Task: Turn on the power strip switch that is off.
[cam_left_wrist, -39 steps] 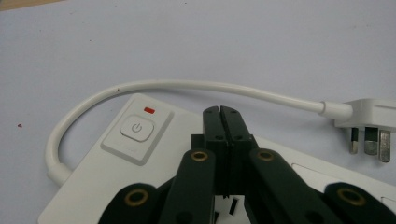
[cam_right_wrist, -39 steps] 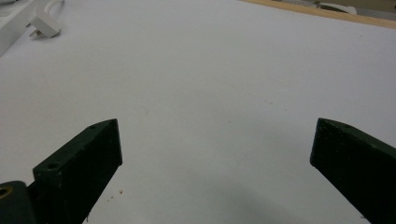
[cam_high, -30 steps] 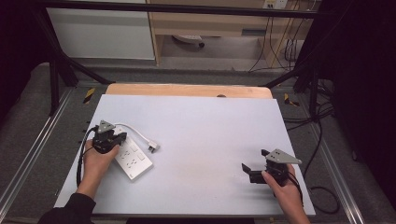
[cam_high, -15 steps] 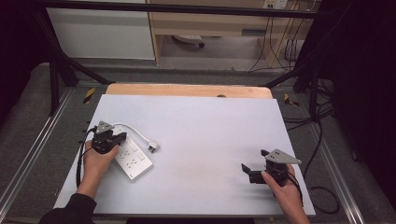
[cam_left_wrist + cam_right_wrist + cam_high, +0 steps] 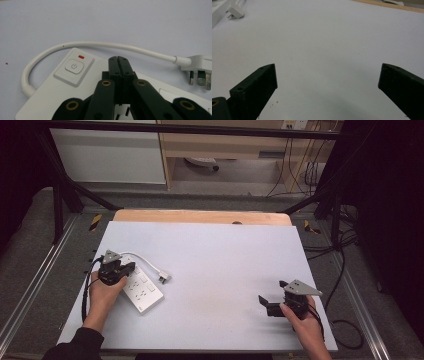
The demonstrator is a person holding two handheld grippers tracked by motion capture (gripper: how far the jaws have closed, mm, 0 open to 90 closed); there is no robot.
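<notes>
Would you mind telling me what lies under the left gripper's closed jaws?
The white power strip lies under the left gripper; its power button shows, while the jaws hide part of the sockets.

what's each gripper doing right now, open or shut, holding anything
left gripper: shut, jaws pressed together over the power strip, holding nothing.
right gripper: open, nothing between its jaws.

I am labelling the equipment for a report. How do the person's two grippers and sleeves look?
Both grippers are black. The left gripper has flat jaws on link arms with brass-coloured pivot rings, a grey three-cornered plate on top and a black cable trailing back along the forearm. The right gripper has blunt, blocky jaws, the same grey plate and a black cable. A dark sleeve covers the left forearm.
</notes>
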